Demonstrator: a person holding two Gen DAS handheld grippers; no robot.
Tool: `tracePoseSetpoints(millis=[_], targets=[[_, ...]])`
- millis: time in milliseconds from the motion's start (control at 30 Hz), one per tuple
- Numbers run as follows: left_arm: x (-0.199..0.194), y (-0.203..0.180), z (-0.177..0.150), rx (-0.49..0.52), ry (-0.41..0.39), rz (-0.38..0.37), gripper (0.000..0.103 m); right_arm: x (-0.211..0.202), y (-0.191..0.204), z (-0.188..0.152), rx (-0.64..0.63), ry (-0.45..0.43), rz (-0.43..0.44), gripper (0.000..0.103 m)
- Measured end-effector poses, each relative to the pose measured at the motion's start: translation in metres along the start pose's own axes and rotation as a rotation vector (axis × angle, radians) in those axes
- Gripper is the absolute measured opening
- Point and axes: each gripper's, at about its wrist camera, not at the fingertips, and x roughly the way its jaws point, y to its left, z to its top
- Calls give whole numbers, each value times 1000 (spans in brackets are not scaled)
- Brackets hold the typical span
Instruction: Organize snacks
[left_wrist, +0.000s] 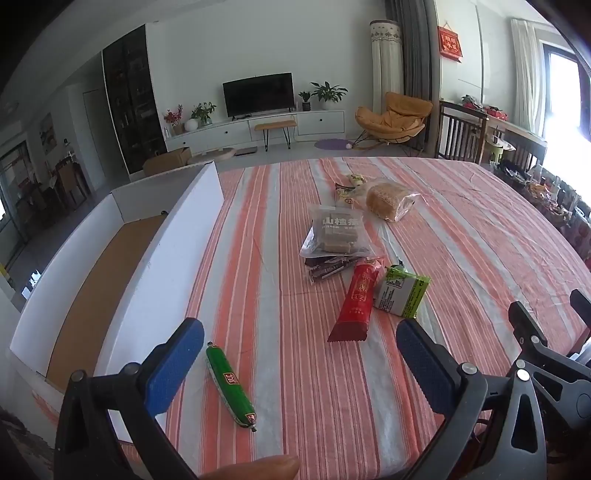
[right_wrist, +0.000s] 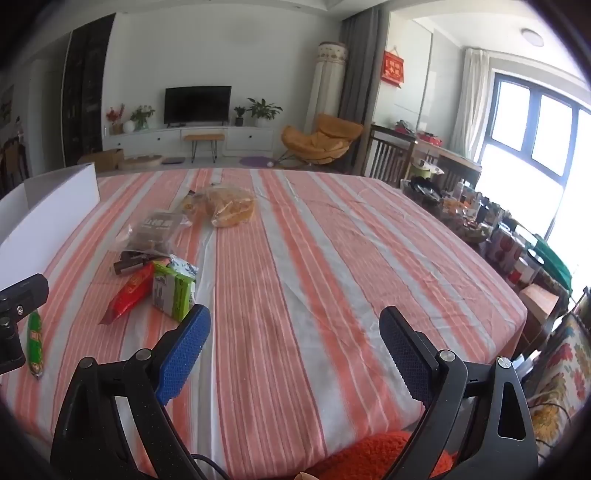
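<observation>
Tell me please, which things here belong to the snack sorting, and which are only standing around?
For the job: green sausage, red packet, green packet, clear bag of brown cakes, bagged bread, white box, both open grippers: left gripper, right gripper.

Just around: television, orange chair, potted plants.

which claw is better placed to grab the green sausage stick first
Left. The thin green plastic-wrapped sausage stick lies just ahead of the open left claw, beside its left pad. The open right claw faces bare striped tablecloth, with the stick far off to its left.
</observation>
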Motion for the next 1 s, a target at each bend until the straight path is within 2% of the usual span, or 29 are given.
tracePoseSetpoints(millis=[1000], targets=[[-2,-9,-4,14,-9,-23,103,-1,4,0,-18,-6,-7,95]])
